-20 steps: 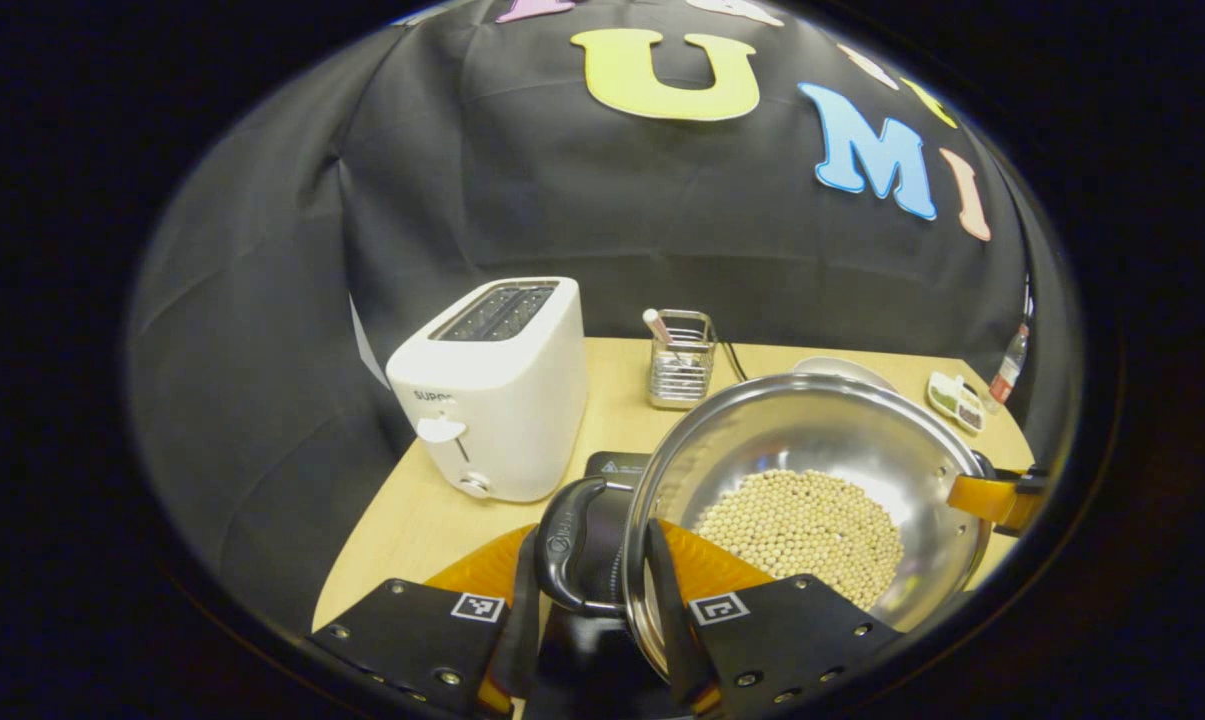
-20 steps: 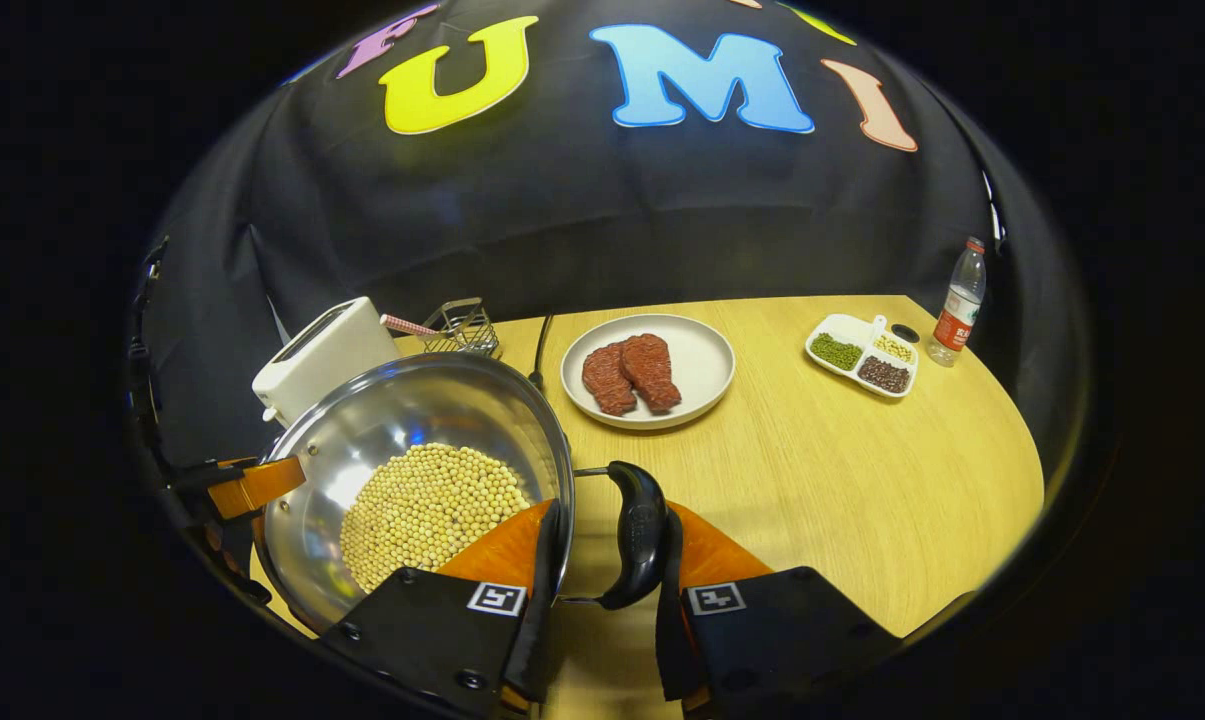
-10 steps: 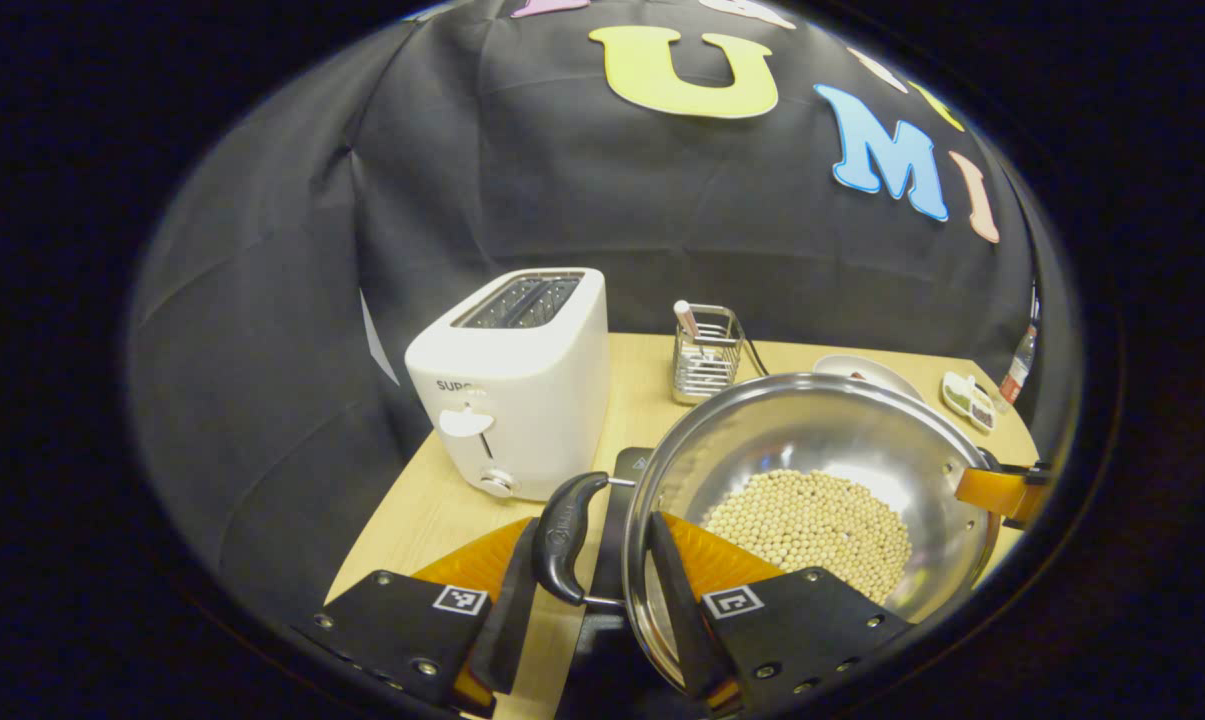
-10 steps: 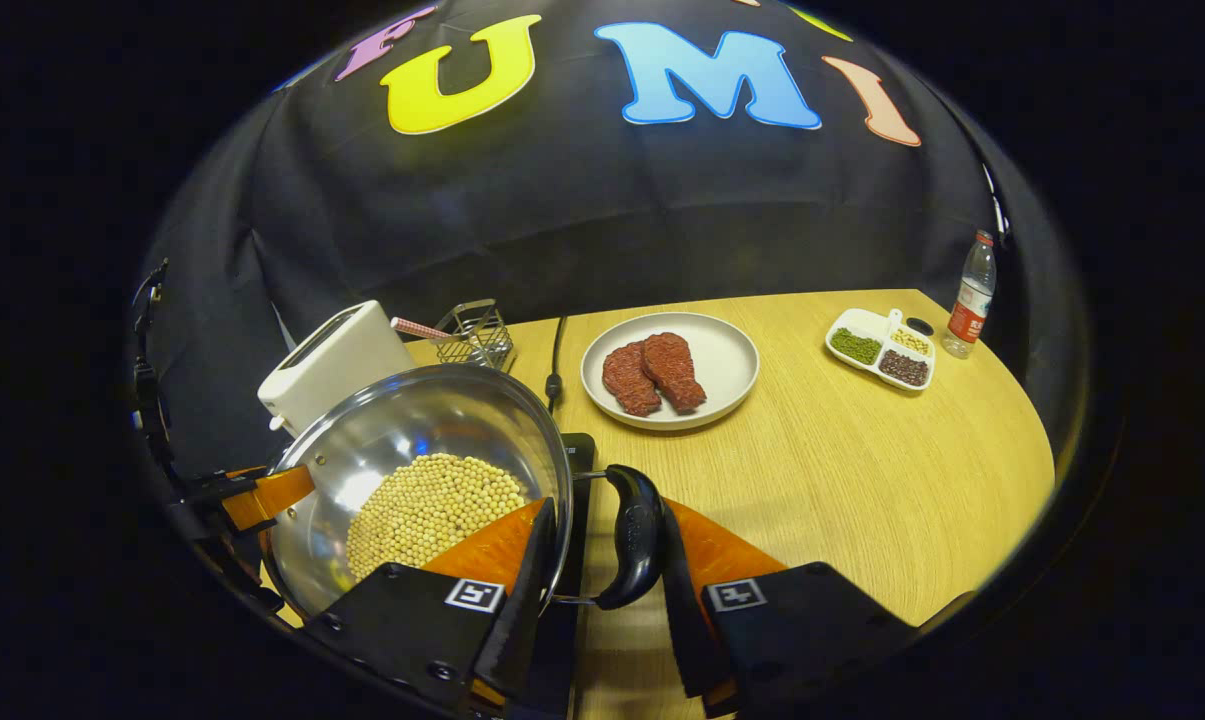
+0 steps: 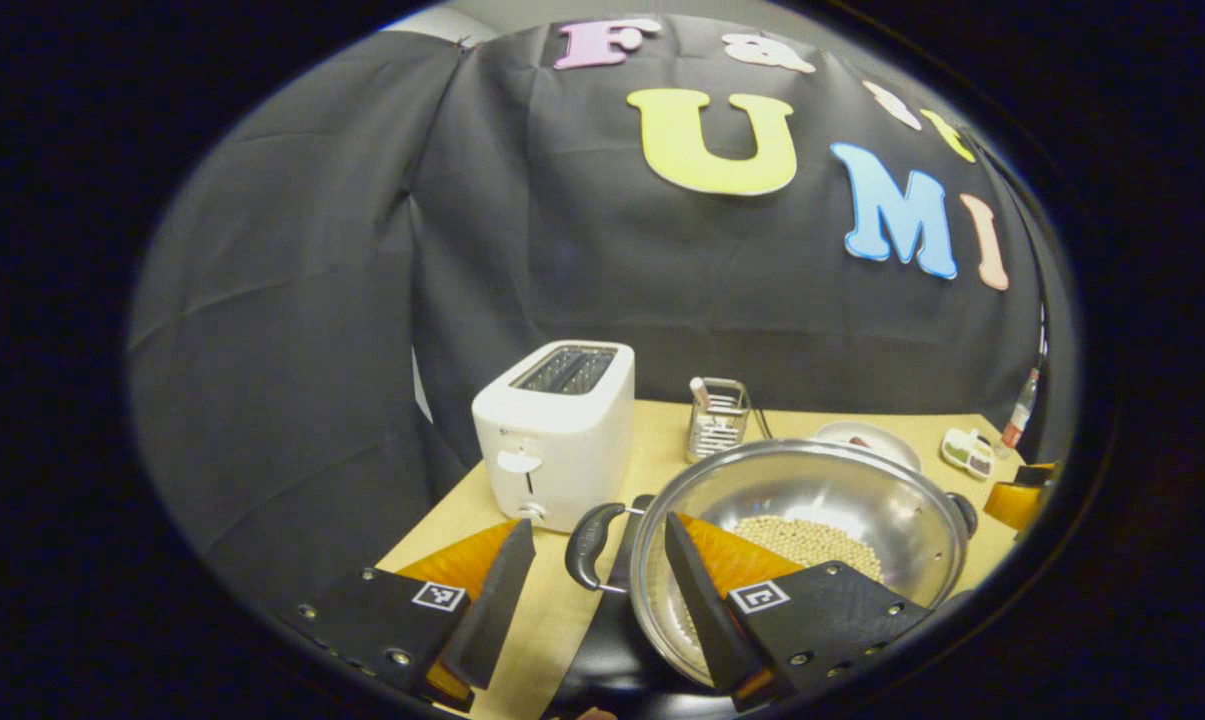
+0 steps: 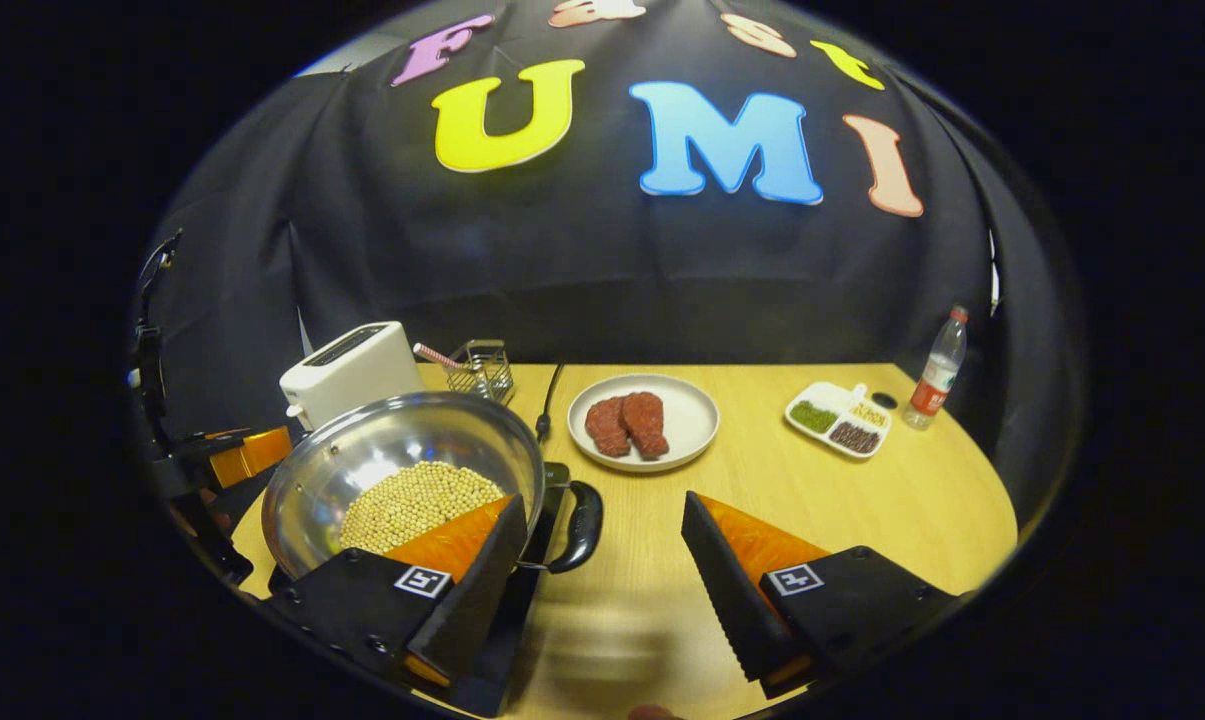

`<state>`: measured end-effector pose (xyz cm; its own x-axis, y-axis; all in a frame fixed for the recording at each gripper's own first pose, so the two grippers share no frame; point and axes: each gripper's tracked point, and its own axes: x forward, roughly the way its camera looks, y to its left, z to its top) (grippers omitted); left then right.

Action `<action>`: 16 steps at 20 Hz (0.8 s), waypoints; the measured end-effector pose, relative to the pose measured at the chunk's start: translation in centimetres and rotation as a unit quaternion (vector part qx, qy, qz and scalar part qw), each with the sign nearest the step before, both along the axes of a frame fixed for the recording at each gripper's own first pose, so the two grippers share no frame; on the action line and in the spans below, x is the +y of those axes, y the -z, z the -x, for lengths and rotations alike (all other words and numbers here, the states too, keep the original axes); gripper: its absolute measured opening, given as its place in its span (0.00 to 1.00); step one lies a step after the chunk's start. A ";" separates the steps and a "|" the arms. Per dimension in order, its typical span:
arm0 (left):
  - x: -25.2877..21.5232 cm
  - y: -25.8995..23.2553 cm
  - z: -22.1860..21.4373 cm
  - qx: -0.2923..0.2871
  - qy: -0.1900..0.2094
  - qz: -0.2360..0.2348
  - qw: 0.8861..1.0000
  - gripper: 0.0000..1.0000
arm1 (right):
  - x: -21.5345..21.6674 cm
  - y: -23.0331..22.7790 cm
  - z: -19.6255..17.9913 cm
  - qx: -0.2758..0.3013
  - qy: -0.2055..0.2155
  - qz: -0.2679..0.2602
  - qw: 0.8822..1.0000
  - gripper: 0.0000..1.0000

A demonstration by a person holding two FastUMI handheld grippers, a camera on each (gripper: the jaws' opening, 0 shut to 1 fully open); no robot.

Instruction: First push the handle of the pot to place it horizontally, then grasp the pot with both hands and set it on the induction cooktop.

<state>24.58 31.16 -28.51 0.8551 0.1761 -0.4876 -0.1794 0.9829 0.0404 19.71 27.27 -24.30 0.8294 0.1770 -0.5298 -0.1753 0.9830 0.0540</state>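
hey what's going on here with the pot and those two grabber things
A person is working two handheld tongs around a steel pot of pale beans. The pot sits on the black induction cooktop, on the wooden table. Both tongs are open: the left tongs straddle the pot's left handle without pressing it, and the right tongs are spread wide around the right handle. It looks like the pot is set down and released.

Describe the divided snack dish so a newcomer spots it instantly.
Start at the wooden table, far right corner, where a water bottle stands. Just left of it lies the divided dish: white, with separate compartments of green, pale and dark beans, unlike the round plate holding meat.
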 end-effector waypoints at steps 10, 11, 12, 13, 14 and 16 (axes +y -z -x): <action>-15.9 -18.1 9.9 -0.143 0.047 -0.017 0.989 0.77 | -13.8 -12.2 8.0 -0.130 0.028 -0.011 0.991 0.99; -18.0 -19.8 11.3 -0.153 0.052 -0.016 0.987 0.77 | -15.4 -13.3 9.1 -0.138 0.031 -0.017 0.990 0.99; -19.9 -21.1 12.9 -0.163 0.054 -0.015 0.985 0.77 | -16.9 -14.2 10.3 -0.145 0.033 -0.024 0.989 0.99; -21.9 -22.5 14.8 -0.171 0.056 -0.014 0.984 0.77 | -18.5 -14.9 11.5 -0.151 0.032 -0.029 0.988 0.94; -23.8 -23.5 16.9 -0.178 0.058 -0.011 0.982 0.77 | -20.1 -15.4 12.9 -0.155 0.034 -0.029 0.987 0.98; -27.1 -25.0 20.7 -0.188 0.060 -0.012 0.980 0.77 | -23.5 -16.7 15.4 -0.171 0.038 -0.027 0.984 0.99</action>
<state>3.92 4.04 -3.52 0.9888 0.0709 -0.1312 -0.0694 0.9975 0.0162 4.34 3.82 -7.63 0.9696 0.1276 -0.2089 -0.1183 0.9914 0.0564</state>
